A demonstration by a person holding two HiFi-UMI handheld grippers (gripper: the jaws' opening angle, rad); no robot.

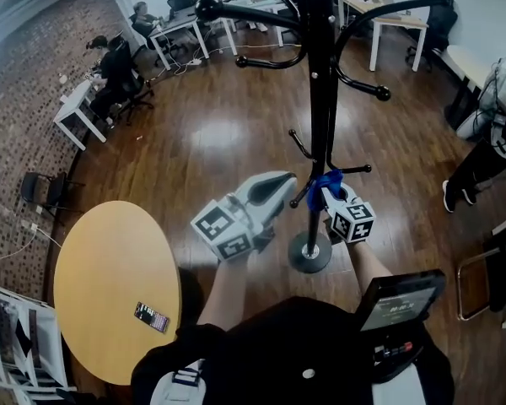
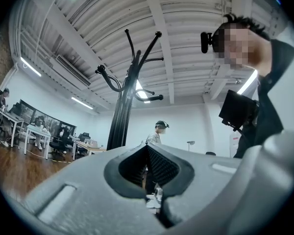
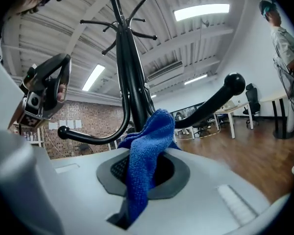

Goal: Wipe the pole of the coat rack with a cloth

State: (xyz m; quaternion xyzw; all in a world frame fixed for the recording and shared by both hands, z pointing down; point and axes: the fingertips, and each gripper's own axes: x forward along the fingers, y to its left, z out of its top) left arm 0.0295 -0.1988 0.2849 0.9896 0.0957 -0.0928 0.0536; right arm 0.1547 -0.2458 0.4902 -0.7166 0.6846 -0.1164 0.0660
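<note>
Low down, right gripper (image 1: 336, 196) clamps blue cloth (image 3: 148, 148) at black pole (image 1: 321, 99).

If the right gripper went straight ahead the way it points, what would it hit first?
Most likely the pole of the coat rack, just ahead of the blue cloth pinched in the right gripper. The cloth may already touch it.

Glossy brown wood floor (image 1: 211, 133) below the jaws. Round yellow table (image 1: 110, 251) to their left, a phone (image 1: 151, 316) lying on it. Brick wall (image 1: 25, 83) farther left. White desks (image 1: 74, 112) far beyond the jaws, along the walls. Overhead, white beamed ceiling (image 2: 157, 33) and lit strip lights (image 3: 201, 12).
</note>
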